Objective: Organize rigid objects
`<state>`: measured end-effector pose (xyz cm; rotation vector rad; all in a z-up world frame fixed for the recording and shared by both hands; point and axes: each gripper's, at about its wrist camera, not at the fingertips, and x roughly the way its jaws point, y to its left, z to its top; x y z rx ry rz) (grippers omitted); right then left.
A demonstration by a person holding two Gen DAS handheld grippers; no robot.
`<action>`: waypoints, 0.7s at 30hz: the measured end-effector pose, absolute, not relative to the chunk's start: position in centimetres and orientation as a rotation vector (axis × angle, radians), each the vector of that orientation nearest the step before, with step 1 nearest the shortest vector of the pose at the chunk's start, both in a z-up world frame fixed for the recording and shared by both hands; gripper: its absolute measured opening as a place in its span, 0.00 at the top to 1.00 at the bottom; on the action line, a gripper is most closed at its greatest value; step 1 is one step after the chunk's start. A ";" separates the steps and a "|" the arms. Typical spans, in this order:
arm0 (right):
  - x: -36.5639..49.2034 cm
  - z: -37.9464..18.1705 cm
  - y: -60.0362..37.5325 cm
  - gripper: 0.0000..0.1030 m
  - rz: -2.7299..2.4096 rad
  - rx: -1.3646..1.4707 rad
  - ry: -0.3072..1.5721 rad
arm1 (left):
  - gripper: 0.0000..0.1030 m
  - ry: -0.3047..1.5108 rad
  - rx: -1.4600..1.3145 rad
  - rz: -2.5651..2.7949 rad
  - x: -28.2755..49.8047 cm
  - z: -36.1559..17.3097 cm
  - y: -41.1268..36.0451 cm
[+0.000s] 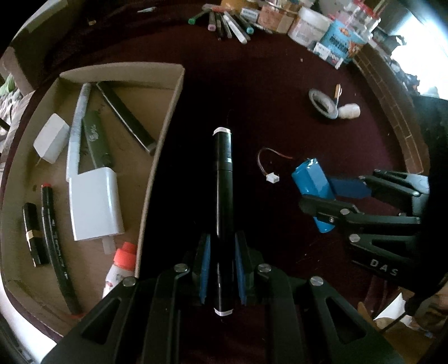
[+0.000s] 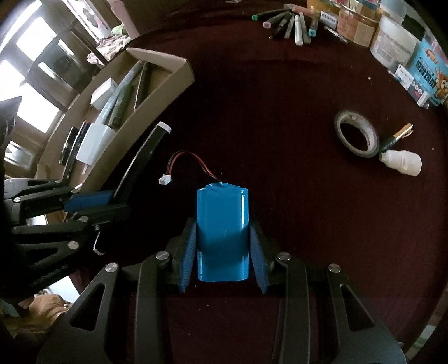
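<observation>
Both jaws grip: left gripper (image 1: 221,275) clamps black marker (image 1: 223,196), right gripper (image 2: 222,252) clamps blue battery pack (image 2: 222,224).

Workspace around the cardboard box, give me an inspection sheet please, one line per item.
Surface: dark maroon tabletop.
Job's things: black marker in left gripper; blue battery pack in right gripper; cardboard box holds white adapter, pens, lipstick.
Clutter: tape roll, white bottle, marker pile, jars at far edge.
Grippers: both jaws closed on their items.
Cables: battery's red-black lead with white plug.
Surroundings: windows behind box.
</observation>
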<state>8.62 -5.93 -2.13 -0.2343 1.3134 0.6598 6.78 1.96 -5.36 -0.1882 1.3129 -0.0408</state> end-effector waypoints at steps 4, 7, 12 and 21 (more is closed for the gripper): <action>8.4 -2.1 -4.7 0.65 0.663 -0.234 1.304 | 0.85 1.291 -0.217 -0.036 6.6 -4.4 2.7; 8.6 -2.0 -4.6 0.65 0.666 -0.231 1.301 | 0.85 1.283 -0.232 -0.032 6.6 -3.8 3.1; 8.9 -2.2 -3.5 0.65 0.674 -0.232 1.298 | 0.86 1.274 -0.223 -0.020 6.6 -3.4 3.4; 8.7 -1.6 -2.9 0.65 0.693 -0.229 1.287 | 0.86 1.271 -0.182 0.003 5.7 -2.9 4.4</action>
